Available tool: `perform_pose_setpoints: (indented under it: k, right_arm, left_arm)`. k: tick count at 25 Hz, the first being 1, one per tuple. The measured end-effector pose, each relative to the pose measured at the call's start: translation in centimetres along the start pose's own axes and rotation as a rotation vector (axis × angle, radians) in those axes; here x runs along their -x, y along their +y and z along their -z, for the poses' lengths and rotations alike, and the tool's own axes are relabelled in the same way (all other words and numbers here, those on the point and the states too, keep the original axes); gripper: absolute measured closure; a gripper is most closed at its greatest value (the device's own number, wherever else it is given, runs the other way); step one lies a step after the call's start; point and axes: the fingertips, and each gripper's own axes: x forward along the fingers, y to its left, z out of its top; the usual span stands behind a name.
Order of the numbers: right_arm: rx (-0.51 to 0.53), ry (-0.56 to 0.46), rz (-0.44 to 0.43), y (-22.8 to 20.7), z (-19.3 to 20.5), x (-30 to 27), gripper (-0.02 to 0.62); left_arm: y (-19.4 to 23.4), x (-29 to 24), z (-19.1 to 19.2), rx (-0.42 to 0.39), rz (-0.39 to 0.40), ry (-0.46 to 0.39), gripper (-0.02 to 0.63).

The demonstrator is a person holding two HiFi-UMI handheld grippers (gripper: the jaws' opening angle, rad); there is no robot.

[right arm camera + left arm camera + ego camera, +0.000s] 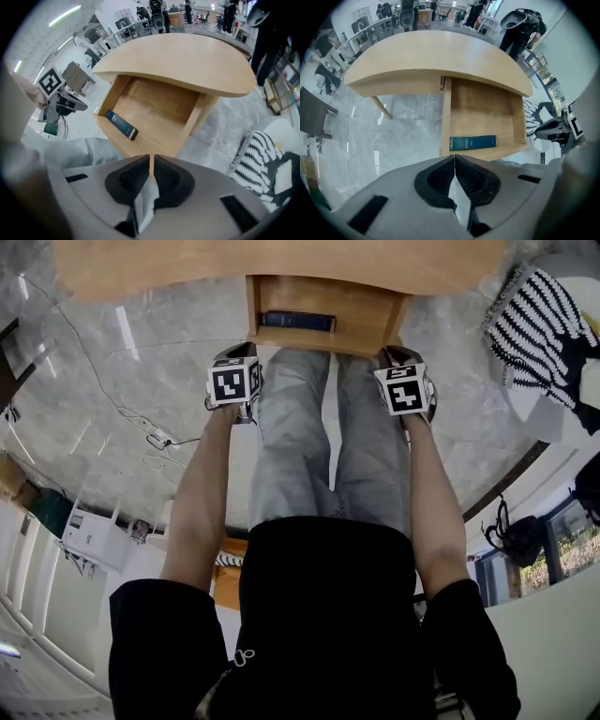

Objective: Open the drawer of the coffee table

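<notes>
This is a big, bright work room, like a lab or a studio, with a little sitting corner set up inside it. Just past the left gripper a wooden coffee table stands on a shiny grey stone floor. Far beyond the table there are desks and chairs, black gear on stands and people standing about. To the right of the right gripper lies a striped cushion. A loose cable trails over the floor, left of the left gripper.

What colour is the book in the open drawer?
The book is dark blue, clearest in the left gripper view.
</notes>
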Motion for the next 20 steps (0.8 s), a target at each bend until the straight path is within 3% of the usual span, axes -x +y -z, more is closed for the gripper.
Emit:
perform_pose_setpoints:
  k: [7,16,20]
  right_arm:
    - [-0.099,-0.121,0.003,-0.6,-4.2,5.5,0.578]
    - [-0.203,-0.319,-0.069,-2.2,-10.6,13.5,0.581]
    - [-0.225,-0.423,-0.092,-2.8,-13.2,17.3,0.581]
  left_arm:
    - [-4.5,5.0,-5.4,0.054,0.073,-0.140,0.597]
    - [-10.4,12.1,-14.6,0.080,0.138,-0.339,0.597]
    - [-12.7,16.4,-18.0,0.142,0.222,-0.453,0.597]
